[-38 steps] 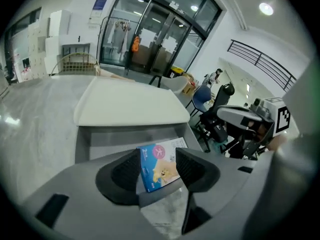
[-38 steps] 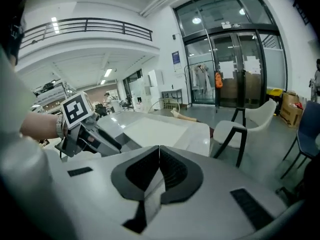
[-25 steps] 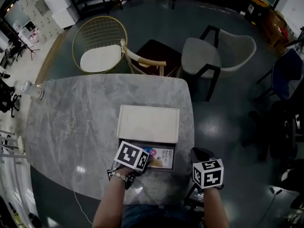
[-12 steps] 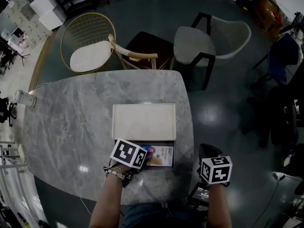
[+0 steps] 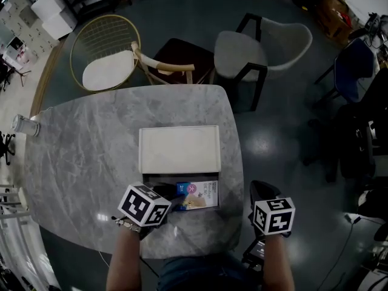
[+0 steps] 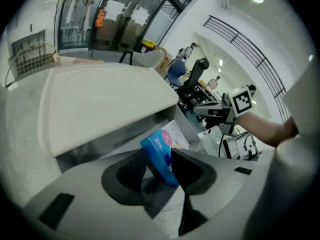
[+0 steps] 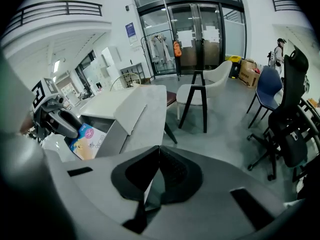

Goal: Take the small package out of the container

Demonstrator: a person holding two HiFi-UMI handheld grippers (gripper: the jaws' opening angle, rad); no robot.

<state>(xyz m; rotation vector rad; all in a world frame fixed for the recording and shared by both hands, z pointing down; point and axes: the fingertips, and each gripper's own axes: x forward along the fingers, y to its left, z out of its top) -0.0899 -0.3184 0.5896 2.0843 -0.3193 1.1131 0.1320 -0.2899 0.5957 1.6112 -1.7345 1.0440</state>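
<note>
A grey container (image 5: 147, 180) stands open on the marble table (image 5: 85, 156), its white lid (image 5: 179, 149) folded back. My left gripper (image 5: 171, 200) hangs over the container's near left corner. Its jaws have just been closing and are now shut on a small blue package (image 5: 182, 188). In the left gripper view the blue package (image 6: 157, 143) sits upright between the pads of that gripper (image 6: 159, 155). A flat printed packet (image 5: 204, 194) still lies inside. My right gripper (image 5: 260, 191) hovers past the table's right edge, shut and empty (image 7: 159, 171).
A gold wire chair (image 5: 106, 56), a wooden chair (image 5: 173, 65) and a grey chair (image 5: 260, 47) stand beyond the table. Office chairs (image 7: 285, 124) are off to the right. A small jar (image 5: 24, 125) sits at the table's left edge.
The left gripper closed on the blue package and pulled back and left with it, tilting it up off the printed packet. The right gripper barely moved.
</note>
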